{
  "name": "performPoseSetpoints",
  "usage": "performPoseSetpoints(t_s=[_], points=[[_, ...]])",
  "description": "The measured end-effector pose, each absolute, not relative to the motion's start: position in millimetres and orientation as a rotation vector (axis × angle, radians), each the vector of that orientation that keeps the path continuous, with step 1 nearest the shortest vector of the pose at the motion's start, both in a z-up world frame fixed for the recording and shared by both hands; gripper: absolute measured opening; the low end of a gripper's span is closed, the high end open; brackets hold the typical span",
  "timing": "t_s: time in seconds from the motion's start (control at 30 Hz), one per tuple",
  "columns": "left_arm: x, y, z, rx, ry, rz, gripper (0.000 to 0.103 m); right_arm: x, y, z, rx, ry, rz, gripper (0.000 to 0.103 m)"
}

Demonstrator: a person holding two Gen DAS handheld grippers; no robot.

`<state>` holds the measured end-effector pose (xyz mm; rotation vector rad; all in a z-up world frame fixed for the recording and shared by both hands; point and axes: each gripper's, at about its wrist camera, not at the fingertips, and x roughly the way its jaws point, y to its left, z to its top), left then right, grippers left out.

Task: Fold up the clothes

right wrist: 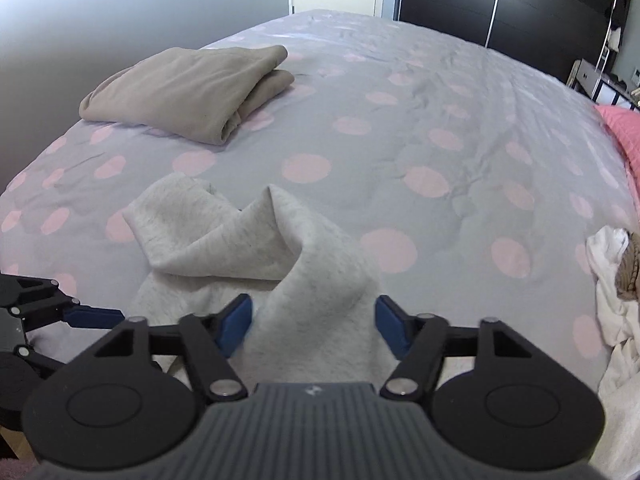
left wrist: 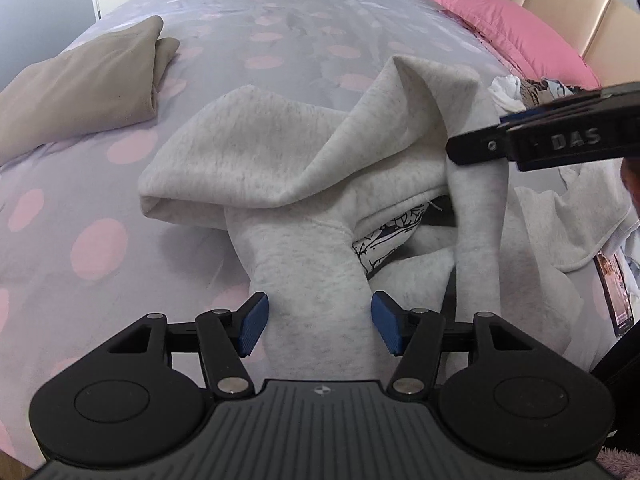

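— Lying crumpled on the bed (left wrist: 280, 40), pale grey sweatshirt (left wrist: 256, 160), near edge of the grey cover with pink dots. One part raised toward each claw.

— Left claw (left wrist: 320, 326)?

— Spread wide, a roll of the sweatshirt's fabric running between the blue pads (left wrist: 253, 328). Cloth against both pads, or nearly; cannot tell whether pinched. Jaws look released rather than clenched.

— And right claw (right wrist: 314, 328)?

— Same stance: jaws wide apart, a raised fold of the sweatshirt (right wrist: 240, 236) passing between the pads, filling most of the gap. Seen from the left wrist view, entering from the right above the garment, with a strip of cloth hanging down beneath its tip.

— Anything else on the bed?

— Folded tan garment (right wrist: 188, 88) well apart, toward the far left. Pink pillow (left wrist: 512, 28) against the headboard (left wrist: 560, 4). Heap of white and patterned clothes (right wrist: 616, 280) off to the right. Black-and-white print (left wrist: 384, 244) showing inside the sweatshirt's folds.
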<state>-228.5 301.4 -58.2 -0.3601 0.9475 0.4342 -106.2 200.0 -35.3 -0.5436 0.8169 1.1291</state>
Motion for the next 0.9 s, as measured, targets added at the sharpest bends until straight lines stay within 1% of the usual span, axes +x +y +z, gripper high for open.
performPoseSetpoints(t_s=[0.03, 0.07, 0.17, 0.37, 0.47, 0.67, 0.73, 0.77, 0.83, 0.9], points=[[-229.5, 301.9, -55.3, -0.364, 0.936, 0.435, 0.055, -105.2, 202.4, -39.2, -0.541, 0.837, 1.129, 0.019], [-230.4, 302.7, -52.6, -0.369, 0.924, 0.436, 0.055, -104.2, 204.8, -43.0, -0.538, 0.858, 1.129, 0.006], [-234.5, 309.8, -45.8, -0.416, 0.903, 0.451, 0.055, -101.2, 211.9, -54.6, -0.529, 0.919, 1.129, 0.004], [-244.7, 325.4, -34.2, -0.518, 0.852, 0.461, 0.056, -136.0, 199.8, -77.1, -0.646, 1.013, 1.263, 0.003], [-246.1, 331.8, -31.6, -0.561, 0.841, 0.468, 0.058, -158.4, 190.9, -87.3, -0.703, 1.041, 1.347, 0.003], [-239.5, 333.9, -28.5, -0.621, 0.849, 0.447, 0.059, -199.7, 180.0, -97.1, -0.767, 1.076, 1.504, 0.003], [-234.3, 332.1, -27.0, -0.621, 0.862, 0.433, 0.06, -211.5, 177.9, -100.3, -0.772, 1.094, 1.545, 0.003], [-229.6, 329.7, -26.9, -0.604, 0.879, 0.43, 0.062, -215.9, 176.3, -101.7, -0.778, 1.092, 1.557, 0.003], [-218.8, 323.1, -31.3, -0.547, 0.932, 0.449, 0.062, -224.5, 173.1, -104.3, -0.79, 1.087, 1.581, 0.003], [-210.0, 317.1, -38.5, -0.5, 0.983, 0.464, 0.062, -226.4, 169.0, -101.3, -0.8, 1.039, 1.58, 0.003]])
